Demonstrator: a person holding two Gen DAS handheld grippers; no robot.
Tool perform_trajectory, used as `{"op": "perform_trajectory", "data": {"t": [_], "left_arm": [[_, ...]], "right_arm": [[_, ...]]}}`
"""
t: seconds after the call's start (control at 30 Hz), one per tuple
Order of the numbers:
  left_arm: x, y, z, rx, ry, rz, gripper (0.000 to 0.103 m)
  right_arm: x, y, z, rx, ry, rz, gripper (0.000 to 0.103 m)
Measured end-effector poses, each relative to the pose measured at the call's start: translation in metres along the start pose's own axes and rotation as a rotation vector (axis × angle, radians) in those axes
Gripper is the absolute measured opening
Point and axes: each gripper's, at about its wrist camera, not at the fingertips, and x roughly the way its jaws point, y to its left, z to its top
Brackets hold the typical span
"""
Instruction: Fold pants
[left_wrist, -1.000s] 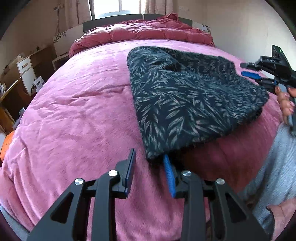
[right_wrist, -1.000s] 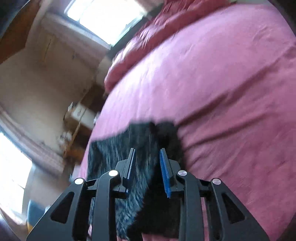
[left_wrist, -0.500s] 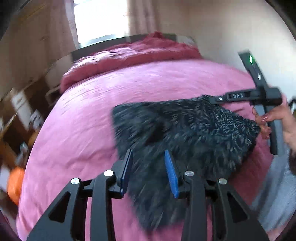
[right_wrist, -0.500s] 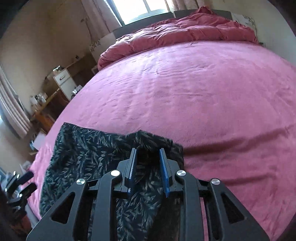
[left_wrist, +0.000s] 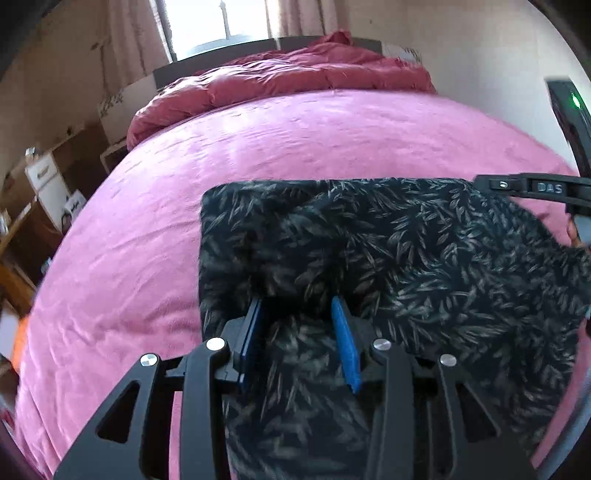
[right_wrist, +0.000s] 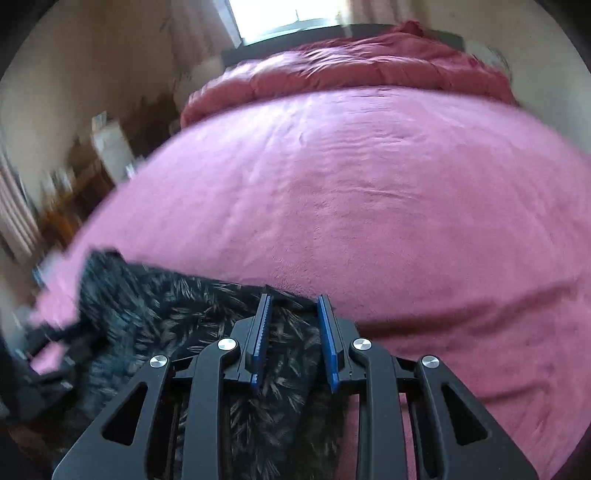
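Note:
Dark leaf-print pants (left_wrist: 406, 240) lie folded on the pink bed cover (left_wrist: 295, 140). My left gripper (left_wrist: 295, 306) reaches over their near left part. Its jaws stand apart, with cloth lying between and under the blue pads and no pinch that I can see. At the far right corner a finger (left_wrist: 517, 186) of the right gripper meets the cloth, with a hand (left_wrist: 574, 230) behind it. In the right wrist view my right gripper (right_wrist: 293, 299) is shut on a raised fold at the far edge of the pants (right_wrist: 166, 306).
A bunched red duvet (left_wrist: 295, 74) lies along the head of the bed under a bright window. Drawers and cluttered furniture (left_wrist: 44, 177) stand beyond the bed's left side. The pink cover (right_wrist: 369, 184) stretches wide and flat past the pants.
My left gripper has moved from beside the pants' near corner to over the pants, with cloth now between its fingers. The right gripper's view has rolled level, and the fold has stayed between its pads.

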Motion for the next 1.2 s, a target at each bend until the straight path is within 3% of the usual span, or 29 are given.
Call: {"op": "perform_trajectory", "data": {"t": [0.07, 0.13, 0.2, 0.27, 0.4, 0.5, 0.63, 0.73, 0.83, 0.9, 0.93, 0.97, 1.03, 1.1, 1.2], "left_arm": [[-0.015, 0.004, -0.009, -0.040, -0.020, -0.013, 0.046], [-0.031, 0.005, -0.022, -0.056, -0.039, 0.003, 0.060], [-0.046, 0.008, -0.036, -0.083, -0.059, -0.023, 0.063], [-0.054, 0.011, -0.044, -0.098, -0.061, -0.030, 0.065], [-0.064, 0.015, -0.059, -0.126, -0.067, -0.039, 0.068], [-0.060, 0.008, -0.068, -0.098, -0.041, -0.013, 0.068], [-0.054, 0.012, -0.065, -0.106, -0.008, -0.032, 0.069], [-0.048, 0.016, -0.069, -0.148, 0.005, -0.063, 0.073], [-0.046, 0.025, -0.067, -0.193, 0.006, -0.094, 0.076], [-0.048, 0.035, -0.066, -0.241, 0.009, -0.106, 0.090], [-0.051, 0.042, -0.065, -0.277, -0.002, -0.119, 0.096], [-0.054, 0.050, -0.065, -0.311, -0.015, -0.143, 0.098], [-0.053, 0.062, -0.068, -0.360, -0.014, -0.174, 0.101], [-0.047, 0.071, -0.070, -0.401, 0.010, -0.188, 0.101], [-0.035, 0.082, -0.072, -0.466, 0.059, -0.232, 0.101]], "right_arm": [[-0.024, -0.016, -0.007, 0.104, -0.019, 0.043, 0.025], [-0.040, -0.023, -0.016, 0.153, -0.036, 0.073, 0.025], [-0.057, -0.028, -0.032, 0.216, -0.039, 0.101, 0.037], [-0.072, -0.027, -0.054, 0.260, -0.022, 0.111, 0.038], [-0.086, -0.005, -0.083, 0.207, 0.053, 0.136, 0.037], [-0.080, 0.000, -0.099, 0.220, 0.126, 0.132, 0.022], [-0.086, -0.008, -0.100, 0.259, 0.162, 0.120, 0.011], [-0.076, -0.009, -0.103, 0.254, 0.188, 0.101, 0.011], [-0.073, -0.004, -0.097, 0.219, 0.158, 0.082, 0.011], [-0.080, 0.004, -0.097, 0.169, 0.106, 0.065, 0.017], [-0.084, 0.009, -0.098, 0.135, 0.084, 0.057, 0.025], [-0.088, 0.016, -0.098, 0.099, 0.066, 0.064, 0.046], [-0.094, 0.023, -0.097, 0.069, 0.028, 0.084, 0.068], [-0.094, 0.023, -0.095, 0.066, 0.021, 0.100, 0.068], [-0.085, 0.013, -0.092, 0.124, 0.054, 0.107, 0.079]]}}
